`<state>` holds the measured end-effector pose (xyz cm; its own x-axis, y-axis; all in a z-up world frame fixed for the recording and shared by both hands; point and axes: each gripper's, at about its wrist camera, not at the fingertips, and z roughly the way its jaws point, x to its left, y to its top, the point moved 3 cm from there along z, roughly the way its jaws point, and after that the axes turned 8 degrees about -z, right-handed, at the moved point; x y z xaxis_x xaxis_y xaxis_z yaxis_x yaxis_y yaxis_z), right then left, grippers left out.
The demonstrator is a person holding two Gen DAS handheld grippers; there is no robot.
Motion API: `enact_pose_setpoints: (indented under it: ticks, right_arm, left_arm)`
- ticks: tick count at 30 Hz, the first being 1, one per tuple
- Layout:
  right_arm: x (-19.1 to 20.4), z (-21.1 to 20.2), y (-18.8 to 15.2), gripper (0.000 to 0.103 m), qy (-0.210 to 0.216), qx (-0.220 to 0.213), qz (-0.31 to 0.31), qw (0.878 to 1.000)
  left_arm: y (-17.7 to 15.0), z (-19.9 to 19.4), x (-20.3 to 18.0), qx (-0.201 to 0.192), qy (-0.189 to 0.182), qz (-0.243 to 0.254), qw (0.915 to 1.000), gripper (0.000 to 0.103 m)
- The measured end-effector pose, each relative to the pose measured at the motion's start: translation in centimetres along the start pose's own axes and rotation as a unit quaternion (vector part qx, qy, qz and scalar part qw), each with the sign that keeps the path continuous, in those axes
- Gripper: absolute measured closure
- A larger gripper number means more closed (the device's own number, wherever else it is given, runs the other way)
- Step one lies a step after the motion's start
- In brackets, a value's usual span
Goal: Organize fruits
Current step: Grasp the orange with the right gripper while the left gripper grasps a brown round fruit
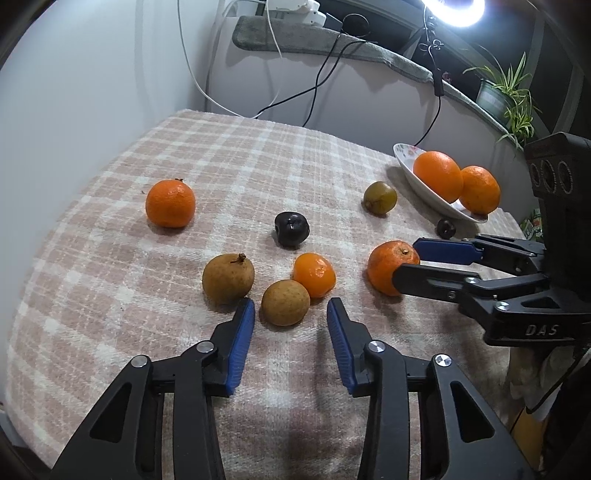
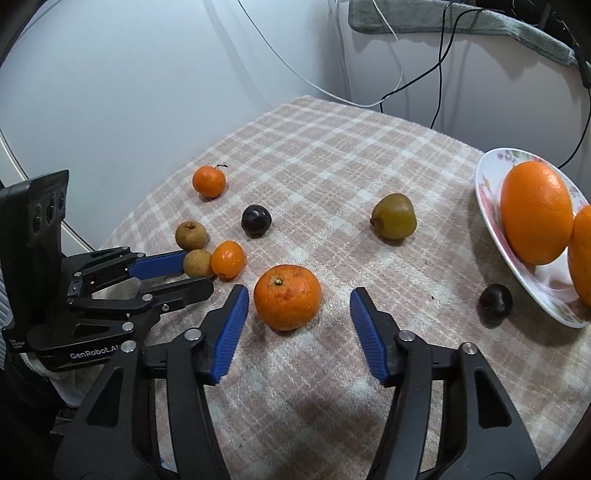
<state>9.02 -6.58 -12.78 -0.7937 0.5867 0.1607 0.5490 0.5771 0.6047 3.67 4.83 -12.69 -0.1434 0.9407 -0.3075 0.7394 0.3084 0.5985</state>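
Orange mandarin (image 2: pixel 287 297) is sitting btwn right gripper (image 2: pixel 299 295) pads, jaws moderately apart, not touching. Left gripper (image 1: pixel 290 310) (narrower gap) is flanking small brown fruit (image 1: pixel 285 302), no contact visible. Plate (image 2: pixel 491 214) w/ two oranges is sitting far right.

White walls (image 1: pixel 92 74) back a plaid-clothed table (image 1: pixel 258 155); ring light (image 1: pixel 454 11) glows above a potted plant (image 1: pixel 509 96).

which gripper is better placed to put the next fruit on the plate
Right. The right gripper already straddles a mandarin, and the plate lies on its side.
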Motion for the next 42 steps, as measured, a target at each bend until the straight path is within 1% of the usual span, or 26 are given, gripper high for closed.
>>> enact_pose_setpoints:
  ticks: [5, 6, 8, 11, 17, 30, 42]
  right_arm:
    - [0.1, 0.7, 0.0, 0.05, 0.013, 0.005, 0.004, 1.0]
    - [0.2, 0.8, 0.0, 0.055, 0.017, 0.006, 0.003, 1.0]
    - [0.3, 0.9, 0.0, 0.061, 0.027, 0.007, 0.004, 1.0]
    - [0.6, 0.9, 0.1, 0.061, 0.02, 0.007, -0.004, 1.0]
    - [0.6, 0.6, 0.0, 0.062, 0.023, 0.002, 0.002, 1.0]
    - [0.3, -2.0, 0.0, 0.062, 0.022, -0.029, 0.007, 0.999]
    - [0.2, -3.2, -0.4, 0.063, 0.024, -0.042, 0.008, 0.999]
  left_arm:
    - [0.0, 0.1, 0.1, 0.0, 0.004, 0.003, 1.0, 0.074]
    - [0.1, 0.1, 0.2, 0.0, 0.005, 0.003, 1.0, 0.076]
    - [0.1, 0.1, 0.1, 0.001, 0.004, 0.003, 1.0, 0.077]
    - [0.1, 0.1, 0.1, 0.001, 0.004, 0.003, 1.0, 0.078]
    - [0.1, -0.2, 0.0, 0.0, 0.001, -0.001, 1.0, 0.078]
    - [0.3, -1.2, -0.6, -0.012, -0.005, 0.003, 0.9999, 0.078]
    - [0.5, -1.4, -1.4, -0.018, -0.008, 0.007, 0.9998, 0.078]
